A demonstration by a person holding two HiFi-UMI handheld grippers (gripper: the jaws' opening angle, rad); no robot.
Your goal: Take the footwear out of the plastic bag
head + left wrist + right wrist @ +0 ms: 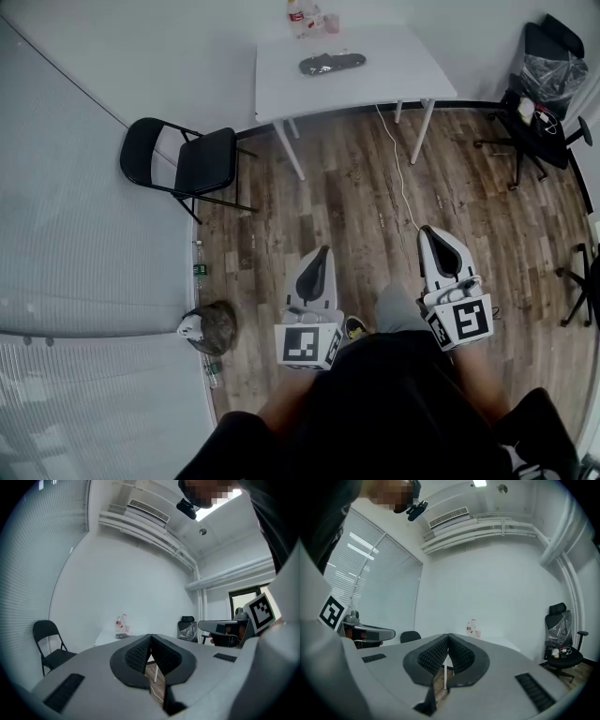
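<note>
Folding chair [187,159] stands at left, clear of the route. Left gripper [319,258]: jaws pressed together, nothing between, held level at the waist; probably a carry posture. Bagged footwear [332,63] lies mid-table [412,80] near bottles [302,17] at the far edge, well apart from the 2 grippers. Floor cable [401,178] crosses the route: trip risk. Right gripper [439,239]: likewise closed, empty.

A white surface [394,75] stands at twelve o'clock on the wooden floor [347,216], with bottles [298,17] at its far edge. A black folding chair [192,159] sits at ten o'clock and a black office chair [530,127] at two. A white cable [401,173] runs from the surface toward six o'clock. A brown-grey bundle [214,326] lies at eight.
</note>
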